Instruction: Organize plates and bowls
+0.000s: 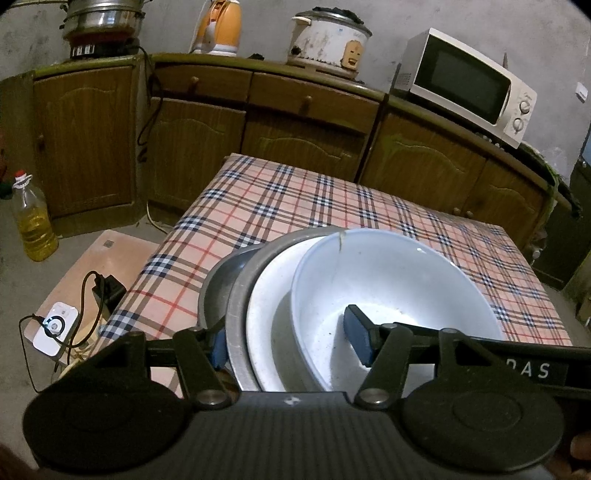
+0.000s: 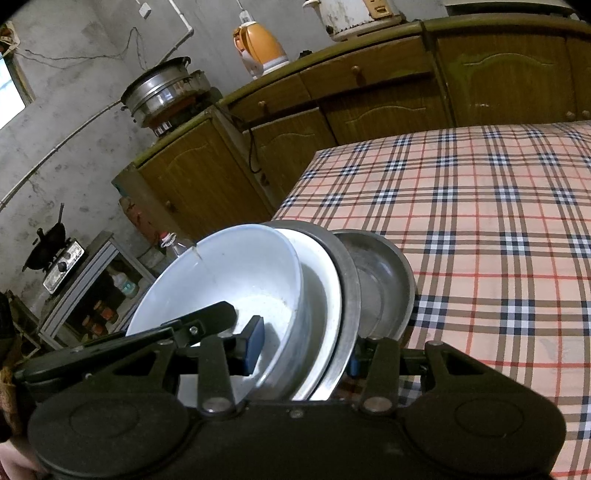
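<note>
Left wrist view: both tongs (image 1: 290, 341) (image 2: 303, 349) clamp the nested bowl stack (image 1: 388, 291) between them.

A stack of dishes sat low in the left wrist picture, on the near edge of the table (image 1: 295, 206). The bowl (image 1: 388, 295) sat on top, inside the plate (image 1: 269, 325), which lay in a metal dish (image 1: 240, 295), with a metal pan (image 1: 212, 284) to the left under them. Behind the table, across the top, stood the cabinets (image 1: 303, 122). On them sat a pot (image 1: 103, 22) at upper left, then a kettle (image 1: 219, 27), a rice cooker (image 1: 328, 38) and a microwave (image 1: 465, 85) at upper right. A bottle (image 1: 33, 218) stood on the floor at the left.
</note>
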A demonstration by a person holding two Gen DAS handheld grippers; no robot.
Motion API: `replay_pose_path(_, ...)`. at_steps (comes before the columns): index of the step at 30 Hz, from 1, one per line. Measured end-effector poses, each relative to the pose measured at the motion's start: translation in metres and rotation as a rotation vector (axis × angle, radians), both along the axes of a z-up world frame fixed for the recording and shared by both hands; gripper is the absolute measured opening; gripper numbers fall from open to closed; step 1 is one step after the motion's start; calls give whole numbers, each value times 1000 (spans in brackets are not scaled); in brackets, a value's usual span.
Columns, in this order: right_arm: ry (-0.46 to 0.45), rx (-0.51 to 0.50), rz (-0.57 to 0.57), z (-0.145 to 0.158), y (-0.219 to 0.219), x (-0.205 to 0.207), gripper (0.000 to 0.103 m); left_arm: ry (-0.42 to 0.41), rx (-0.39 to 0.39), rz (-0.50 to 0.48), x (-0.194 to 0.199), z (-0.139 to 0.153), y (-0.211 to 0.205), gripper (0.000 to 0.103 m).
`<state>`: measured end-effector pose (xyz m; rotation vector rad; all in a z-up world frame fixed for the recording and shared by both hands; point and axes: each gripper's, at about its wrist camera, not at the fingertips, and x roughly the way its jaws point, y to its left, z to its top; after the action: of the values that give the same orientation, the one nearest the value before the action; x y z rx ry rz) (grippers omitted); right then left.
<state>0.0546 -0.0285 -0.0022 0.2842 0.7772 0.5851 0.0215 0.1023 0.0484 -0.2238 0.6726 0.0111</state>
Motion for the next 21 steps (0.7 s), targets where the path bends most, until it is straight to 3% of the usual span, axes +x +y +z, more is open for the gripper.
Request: replay_pose_path(21, 30, -13, -8, -13, 8, 15, 53, 30, -11, -7, 17, -14, 6, 62)
